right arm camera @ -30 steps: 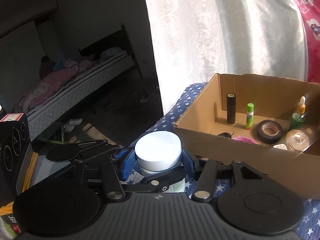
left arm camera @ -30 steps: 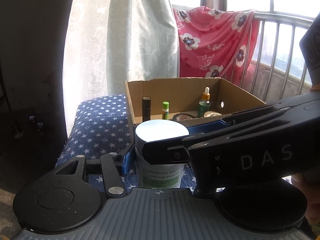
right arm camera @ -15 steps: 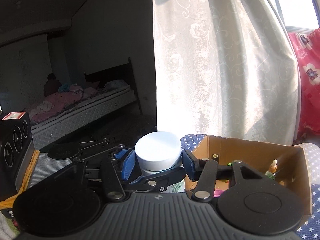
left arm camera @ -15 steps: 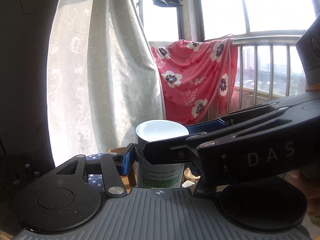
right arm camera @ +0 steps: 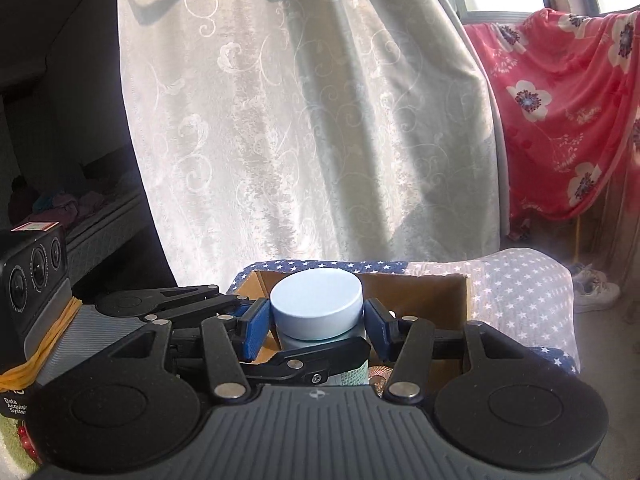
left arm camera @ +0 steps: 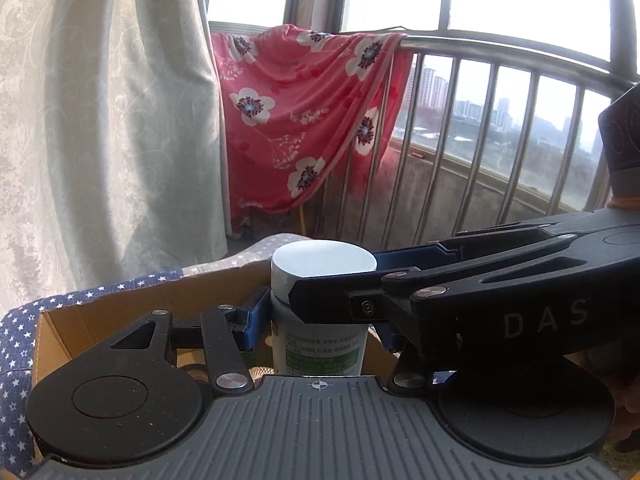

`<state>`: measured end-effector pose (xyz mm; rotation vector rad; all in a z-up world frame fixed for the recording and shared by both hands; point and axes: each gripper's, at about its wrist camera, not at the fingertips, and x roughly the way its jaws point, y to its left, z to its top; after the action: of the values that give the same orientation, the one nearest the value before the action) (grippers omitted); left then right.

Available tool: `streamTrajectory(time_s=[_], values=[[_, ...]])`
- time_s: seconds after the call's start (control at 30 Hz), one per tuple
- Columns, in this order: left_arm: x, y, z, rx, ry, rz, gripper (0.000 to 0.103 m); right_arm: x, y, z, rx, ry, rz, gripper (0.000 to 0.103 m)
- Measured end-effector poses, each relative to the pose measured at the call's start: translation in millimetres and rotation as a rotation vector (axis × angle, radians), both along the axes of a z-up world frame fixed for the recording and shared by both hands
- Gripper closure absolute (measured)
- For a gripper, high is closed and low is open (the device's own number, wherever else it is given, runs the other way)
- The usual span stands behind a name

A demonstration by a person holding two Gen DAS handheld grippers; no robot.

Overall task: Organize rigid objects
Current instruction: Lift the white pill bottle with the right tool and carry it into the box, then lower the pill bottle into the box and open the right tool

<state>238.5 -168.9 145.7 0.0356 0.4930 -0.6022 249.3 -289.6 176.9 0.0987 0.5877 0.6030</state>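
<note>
A white-lidded jar (left arm camera: 323, 266) with a green label hangs over the open cardboard box (left arm camera: 120, 312). My left gripper (left arm camera: 320, 320) is shut on the jar body; its left blue pad (left arm camera: 256, 320) shows, and the right pad is hidden behind the other gripper's black body, which crosses in from the right. In the right wrist view the jar (right arm camera: 316, 304) sits between the blue pads (right arm camera: 254, 330) of my right gripper (right arm camera: 316, 332), shut on it just below the lid. The left gripper's finger crosses under the jar there. The box (right arm camera: 420, 292) lies directly beneath.
The box rests on a star-patterned blue cloth (right arm camera: 520, 280). A pale curtain (right arm camera: 300, 120) hangs behind, and a red floral blanket (left arm camera: 304, 120) drapes over a metal railing (left arm camera: 500, 60). A white shoe (right arm camera: 596, 292) lies on the floor at right. A bed shows dimly at far left.
Both grippers have carried the jar up and forward. The box, earlier ahead of the jar, now lies under it, and its contents are mostly hidden.
</note>
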Motion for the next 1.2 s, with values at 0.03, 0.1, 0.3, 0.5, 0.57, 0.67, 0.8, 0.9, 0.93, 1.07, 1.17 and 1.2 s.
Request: streamTrajectory(time_s=[0.03,0.1,0.3,0.5,0.57,0.67,0.8,0.9,0.93,1.07,1.17,1.2], values=[[4.9,-3.1,-5.2,0.000,0.015,-0.004,0.050,4.5,-7.2,-8.4,0.004,0.016,-0.004,0.048],[13.5,-7.8,-15.6,-0.005,0.049,-0.015,0.050,13.5,-15.0,-20.4,0.000,0.037,-0.012,0.048],[26.8,-21.6,-35.7,0.008,0.100,-0.034,0.050,26.9,-28.3,-43.9,-0.031,0.069,-0.013,0.049],[29.2,-27.1,-44.8,0.047,0.127,-0.048,0.048,34.4,-24.6,-54.8,-0.093,0.070,0.004,0.049],[29.3,-27.8,-46.9,0.057,0.131,-0.051,0.047,35.1,-22.6,-57.0,-0.110,0.067,0.011,0.049],[28.9,-26.3,-48.4,0.066,0.140,-0.056,0.047,34.9,-20.9,-59.8,-0.130,0.063,0.014,0.049],[26.6,-27.5,-50.5,0.081,0.150,-0.073,0.044,33.4,-16.6,-64.8,-0.175,0.044,0.005,0.049],[24.6,-28.6,-50.6,0.091,0.147,-0.075,0.042,34.0,-18.4,-68.4,-0.165,0.062,0.006,0.049],[24.5,-28.5,-50.9,0.091,0.149,-0.079,0.042,34.1,-19.0,-69.6,-0.165,0.064,0.004,0.049],[22.1,-28.4,-52.2,0.094,0.150,-0.083,0.037,35.7,-22.3,-73.7,-0.164,0.083,-0.002,0.049],[21.4,-28.5,-51.8,0.094,0.146,-0.081,0.033,36.4,-24.6,-76.0,-0.157,0.095,0.000,0.049],[21.4,-28.6,-51.8,0.093,0.145,-0.082,0.032,36.1,-25.0,-75.7,-0.158,0.096,0.000,0.049]])
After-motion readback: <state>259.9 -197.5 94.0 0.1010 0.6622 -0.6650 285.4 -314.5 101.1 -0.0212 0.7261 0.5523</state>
